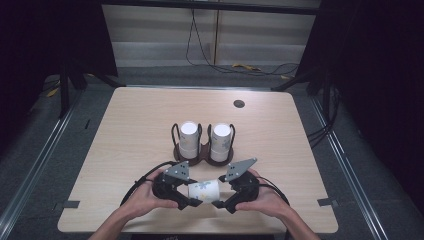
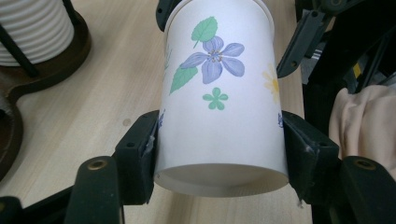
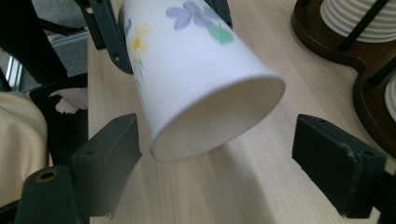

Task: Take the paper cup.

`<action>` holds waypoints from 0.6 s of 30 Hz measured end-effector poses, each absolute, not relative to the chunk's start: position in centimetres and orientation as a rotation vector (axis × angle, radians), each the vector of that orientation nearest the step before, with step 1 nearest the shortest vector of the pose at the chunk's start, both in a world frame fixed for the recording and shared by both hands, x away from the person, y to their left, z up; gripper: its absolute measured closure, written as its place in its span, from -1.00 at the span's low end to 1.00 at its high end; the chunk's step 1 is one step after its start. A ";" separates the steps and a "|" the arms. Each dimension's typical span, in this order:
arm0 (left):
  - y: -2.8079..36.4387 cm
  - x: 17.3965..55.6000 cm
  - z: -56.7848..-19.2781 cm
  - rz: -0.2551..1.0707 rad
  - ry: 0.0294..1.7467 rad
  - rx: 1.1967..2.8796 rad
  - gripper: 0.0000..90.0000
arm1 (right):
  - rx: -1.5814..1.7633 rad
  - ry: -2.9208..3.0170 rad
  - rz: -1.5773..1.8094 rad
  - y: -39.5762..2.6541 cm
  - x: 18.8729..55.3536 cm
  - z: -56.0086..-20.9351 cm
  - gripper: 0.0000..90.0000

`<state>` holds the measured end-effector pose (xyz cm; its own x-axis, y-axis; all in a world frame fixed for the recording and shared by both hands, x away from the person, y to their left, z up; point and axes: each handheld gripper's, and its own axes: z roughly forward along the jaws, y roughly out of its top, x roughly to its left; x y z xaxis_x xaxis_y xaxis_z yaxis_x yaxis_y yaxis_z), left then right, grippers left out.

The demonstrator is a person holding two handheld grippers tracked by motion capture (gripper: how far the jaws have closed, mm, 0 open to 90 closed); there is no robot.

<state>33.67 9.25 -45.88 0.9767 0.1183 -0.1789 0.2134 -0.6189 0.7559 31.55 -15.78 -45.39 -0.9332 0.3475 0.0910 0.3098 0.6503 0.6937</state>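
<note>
Pale wooden table carries a dark wooden cup holder at centre. Near the front edge, the left gripper pinches a flowered paper cup lying sideways; its own view shows blue petals. The right gripper stands spread around the rim, pads clear.

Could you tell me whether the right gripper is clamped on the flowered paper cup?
No, the right gripper has its pads standing clear on either side of the paper cup, with gaps showing.

Cup lies sideways between left gripper and right gripper; holder with two cup stacks behind, mid-table.
</note>
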 end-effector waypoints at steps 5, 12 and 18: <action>9.7 33.9 -45.9 -0.134 0.270 2.183 -0.21 | 0.620 2.780 1.207 -16.4 31.7 -45.6 -0.68; 9.8 34.0 -46.3 -0.143 0.294 2.144 -0.21 | 0.647 2.747 1.278 -16.9 31.9 -45.4 -0.68; 9.9 34.0 -46.3 -0.132 0.302 2.103 -0.21 | 0.657 2.728 1.312 -17.1 31.9 -45.2 -0.67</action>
<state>33.97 9.90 -46.31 0.9634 0.1618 -0.2138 0.2668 -0.4987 0.8247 31.91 -17.07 -45.24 -0.9092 0.3919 0.1406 0.3545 0.5517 0.7549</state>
